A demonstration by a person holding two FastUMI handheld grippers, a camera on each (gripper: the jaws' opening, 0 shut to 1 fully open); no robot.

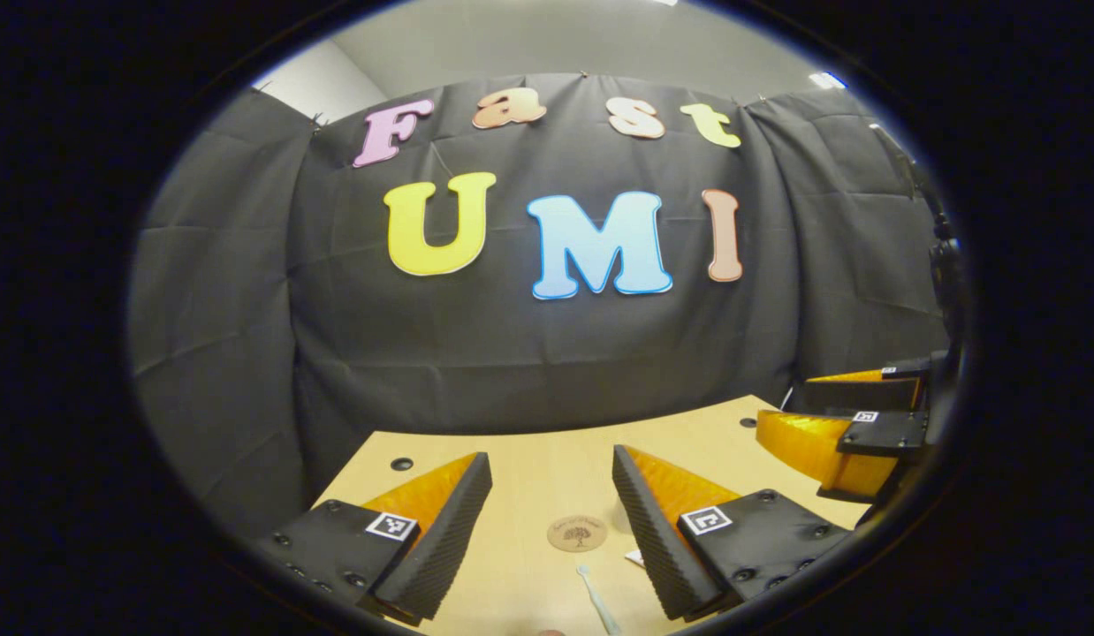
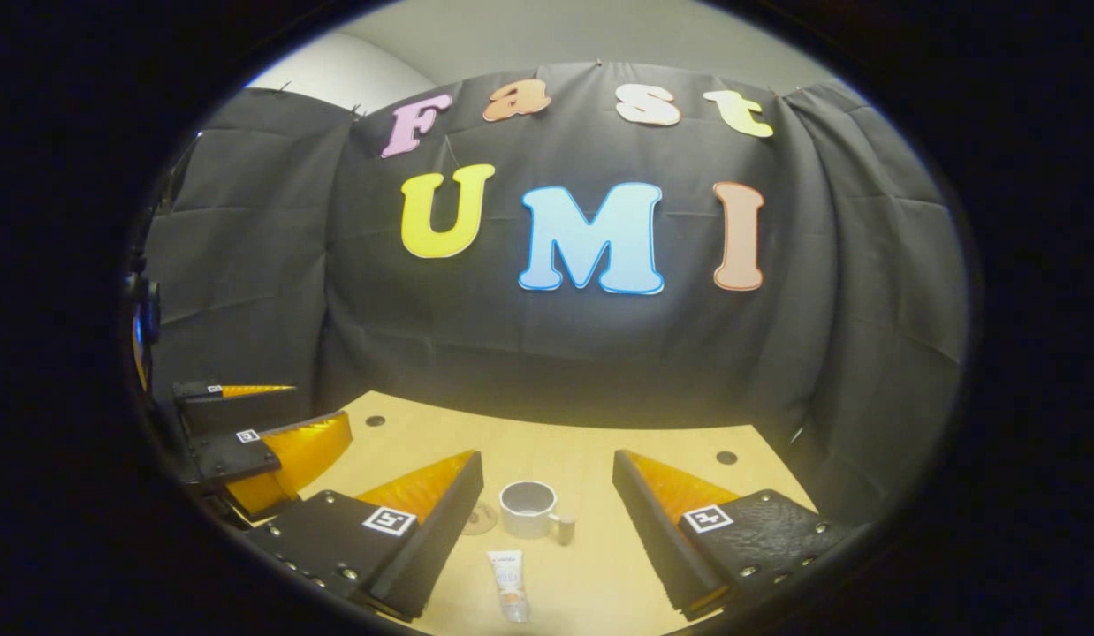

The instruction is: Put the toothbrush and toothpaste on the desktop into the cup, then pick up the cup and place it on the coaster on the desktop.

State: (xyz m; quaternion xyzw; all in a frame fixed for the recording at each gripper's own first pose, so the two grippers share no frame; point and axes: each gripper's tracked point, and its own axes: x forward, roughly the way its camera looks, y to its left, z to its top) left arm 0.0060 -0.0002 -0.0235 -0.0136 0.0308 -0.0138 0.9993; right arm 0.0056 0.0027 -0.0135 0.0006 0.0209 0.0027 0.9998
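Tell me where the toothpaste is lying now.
In the right gripper view, the toothpaste lies flat on the desk, between the open right claw fingers, just in front of the cup.

Cloth-walled recording booth (wooden desktop)

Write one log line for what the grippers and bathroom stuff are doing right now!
left gripper: open, empty | right gripper: open, empty | toothbrush, toothpaste tube: on desktop | cup: empty | coaster: bare
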